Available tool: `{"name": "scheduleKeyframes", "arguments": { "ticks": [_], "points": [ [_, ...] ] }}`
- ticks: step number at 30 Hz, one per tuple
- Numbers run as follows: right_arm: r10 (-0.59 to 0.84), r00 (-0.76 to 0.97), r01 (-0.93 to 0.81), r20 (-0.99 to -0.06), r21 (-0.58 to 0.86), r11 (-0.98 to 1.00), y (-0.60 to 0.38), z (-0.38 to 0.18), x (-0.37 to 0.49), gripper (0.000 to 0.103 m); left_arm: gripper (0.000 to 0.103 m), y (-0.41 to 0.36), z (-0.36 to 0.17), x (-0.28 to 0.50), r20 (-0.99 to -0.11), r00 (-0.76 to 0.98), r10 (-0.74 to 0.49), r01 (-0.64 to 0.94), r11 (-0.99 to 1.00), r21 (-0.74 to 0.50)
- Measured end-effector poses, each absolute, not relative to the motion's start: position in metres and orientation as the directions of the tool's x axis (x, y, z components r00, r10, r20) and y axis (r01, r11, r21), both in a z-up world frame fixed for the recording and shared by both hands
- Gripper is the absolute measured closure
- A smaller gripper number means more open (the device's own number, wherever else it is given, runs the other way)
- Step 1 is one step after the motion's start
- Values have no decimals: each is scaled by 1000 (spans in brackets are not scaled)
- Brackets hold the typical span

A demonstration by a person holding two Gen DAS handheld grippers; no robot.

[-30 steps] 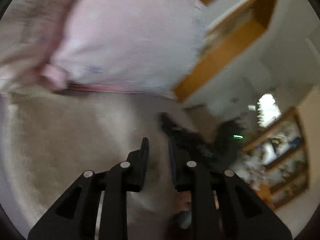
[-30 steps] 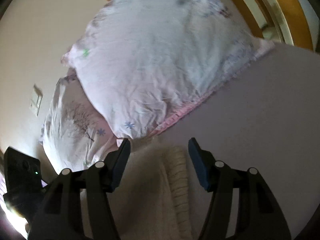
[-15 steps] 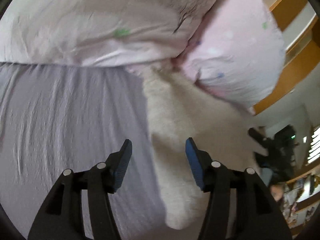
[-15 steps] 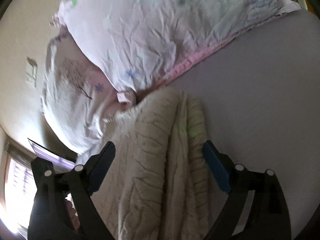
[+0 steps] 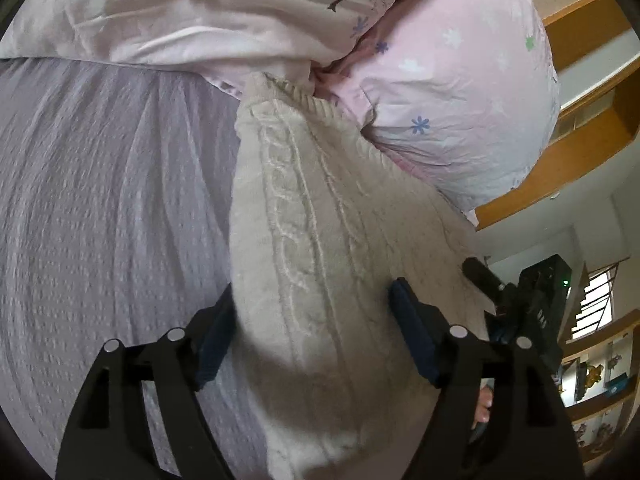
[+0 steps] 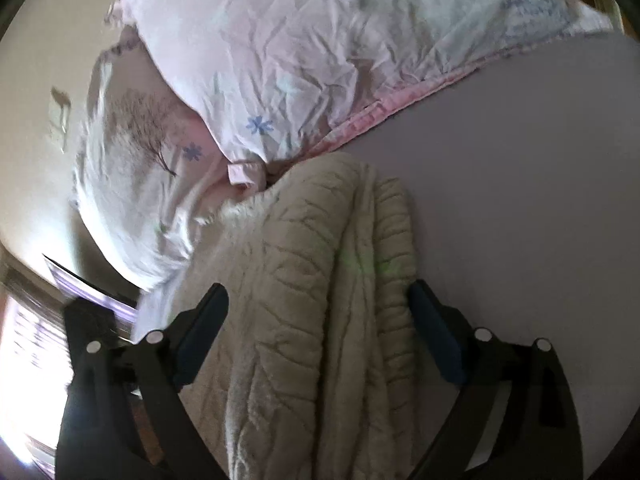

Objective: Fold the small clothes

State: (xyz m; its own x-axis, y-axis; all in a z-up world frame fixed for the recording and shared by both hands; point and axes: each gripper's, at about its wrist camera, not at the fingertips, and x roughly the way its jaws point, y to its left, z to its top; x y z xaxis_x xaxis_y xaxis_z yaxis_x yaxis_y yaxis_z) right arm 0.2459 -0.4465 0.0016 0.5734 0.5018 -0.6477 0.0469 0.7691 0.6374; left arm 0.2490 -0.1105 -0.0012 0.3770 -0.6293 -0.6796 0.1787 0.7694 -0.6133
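Note:
A cream cable-knit sweater lies folded in a long strip on the lilac bed sheet, its far end against the pillows. My left gripper is open wide, its jaws on either side of the sweater's near part. In the right wrist view the same sweater runs between the jaws of my right gripper, which is also open wide. Neither gripper holds the cloth. The right gripper shows at the right of the left wrist view, beside the sweater.
Two pink flowered pillows lie at the head of the bed, touching the sweater's far end. An orange wooden headboard stands behind them. Lilac sheet spreads to the right of the sweater. Shelves are at the far right.
Both grippers have opened wider and dropped closer over the sweater. The left view swung from the room back down onto the bed and sweater.

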Motion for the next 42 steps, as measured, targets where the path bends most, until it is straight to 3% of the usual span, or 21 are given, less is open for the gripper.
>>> {"name": "scheduleKeyframes", "arguments": {
  "ticks": [1,2,4,5,8,11,12,14,17,20,22,24,26,29,31,33,36,38,40,42],
  "points": [
    [465,572,41,-676,589,807,-439,3,245,19,29,-114,-2,250,-682,379,-626,183,773,-608],
    [447,559,36,-698,560,828,-432,3,245,54,34,-118,-3,251,-684,375,-626,188,774,-605],
    [525,544,27,-654,639,769,-429,-2,245,65,55,-121,-3,255,-678,372,-633,199,769,-608],
    [543,546,13,-638,655,756,-428,0,242,68,59,-118,-1,256,-669,369,-645,212,760,-615],
    [669,499,-71,-551,743,665,-410,7,238,72,63,-88,19,243,-661,385,-644,271,764,-586],
    [710,423,-166,-564,722,672,-363,12,240,71,63,-48,33,224,-667,464,-583,283,811,-512],
    [693,399,-194,-600,683,704,-342,10,243,69,61,-37,33,220,-687,484,-542,273,840,-470],
    [635,385,-218,-669,603,767,-324,8,246,53,57,-24,27,218,-729,500,-466,241,884,-400],
    [565,484,-175,-668,559,811,-343,25,235,46,57,-9,36,199,-702,588,-402,217,915,-341],
    [537,597,-161,-596,567,808,-367,50,214,45,57,-15,59,177,-644,671,-368,247,930,-274],
    [549,556,-202,-624,539,818,-354,52,215,47,51,-37,68,165,-617,672,-408,326,912,-249],
    [510,523,-233,-683,462,856,-332,47,221,94,48,-58,65,162,-633,651,-420,378,902,-209],
    [418,575,-239,-703,344,908,-321,48,224,96,48,-76,51,168,-673,616,-410,395,900,-186],
    [383,647,-150,-659,382,912,-338,48,231,97,50,-88,30,176,-700,572,-428,415,887,-204],
    [354,599,-114,-718,361,925,-335,31,240,97,50,-94,28,173,-699,587,-408,427,890,-161],
    [303,588,-140,-750,276,951,-324,27,236,95,50,-98,29,173,-704,595,-388,430,893,-129],
    [285,665,-146,-690,254,956,-330,57,207,84,49,-84,38,167,-679,599,-424,421,889,-183],
    [381,691,-218,-615,326,920,-334,77,181,53,38,-68,46,154,-658,628,-415,392,900,-193],
    [472,638,-319,-608,349,881,-320,79,160,51,15,-51,51,134,-642,673,-367,346,924,-165],
    [442,551,-313,-708,316,896,-304,54,163,54,10,-41,51,121,-644,704,-300,283,950,-134]
  ]
}}
